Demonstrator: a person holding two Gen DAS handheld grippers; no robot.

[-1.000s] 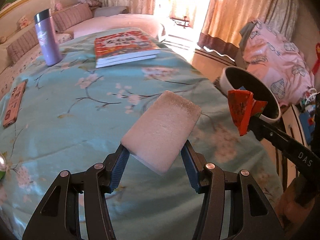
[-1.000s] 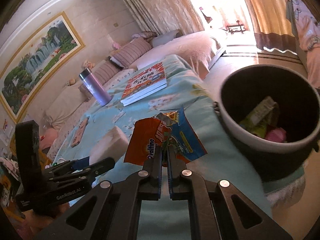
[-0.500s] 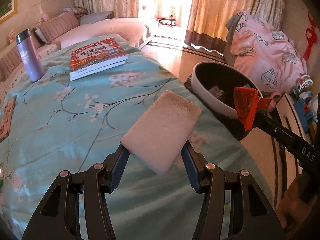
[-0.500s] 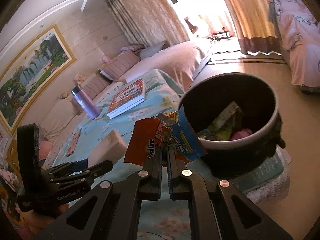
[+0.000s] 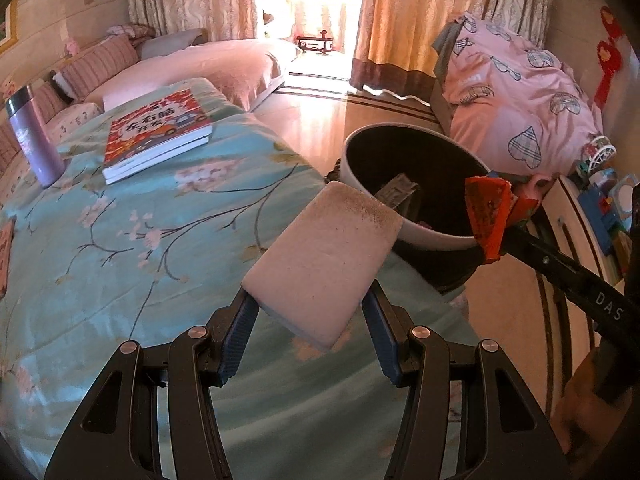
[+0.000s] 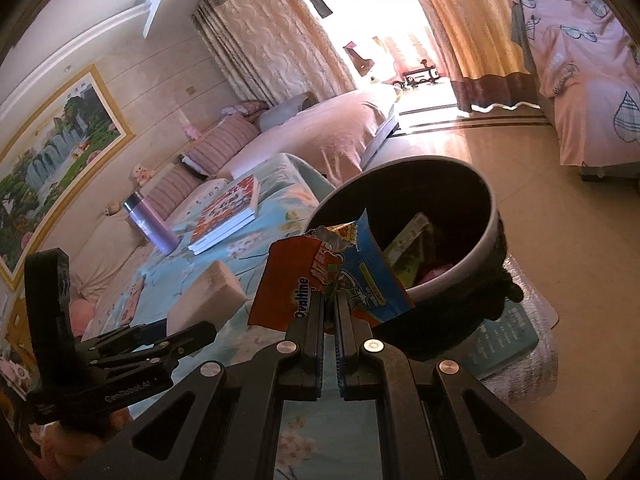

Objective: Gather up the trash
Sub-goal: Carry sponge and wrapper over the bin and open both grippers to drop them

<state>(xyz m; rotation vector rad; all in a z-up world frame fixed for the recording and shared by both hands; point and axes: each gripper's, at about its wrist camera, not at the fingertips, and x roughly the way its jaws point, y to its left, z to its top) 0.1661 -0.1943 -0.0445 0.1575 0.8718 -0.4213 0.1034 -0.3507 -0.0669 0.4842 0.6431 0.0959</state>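
A: Trash-wise, the wrapper [image 6: 332,276] is pinched in the right gripper [image 6: 330,312], nearly over the bin [image 6: 460,276] (some already inside).

B: The left gripper [image 5: 310,308] clamps a sponge [image 5: 324,256] above the tablecloth [image 5: 120,240]. Next: clear the rim, then release. Book [image 5: 156,136] and flask [image 5: 34,136] sit well apart.

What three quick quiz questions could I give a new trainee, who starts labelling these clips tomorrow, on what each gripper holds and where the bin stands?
1. What does the left gripper hold?
2. True or false: the bin is empty.
3. What does the right gripper pinch: (a) the book, (b) the Ovaltine wrapper, (c) the purple flask?

Key:
1. A pale sponge, gripped by its sides.
2. False: packets already lie inside it.
3. b, with the jaws shut on the wrapper's lower edge, near the bin's rim.
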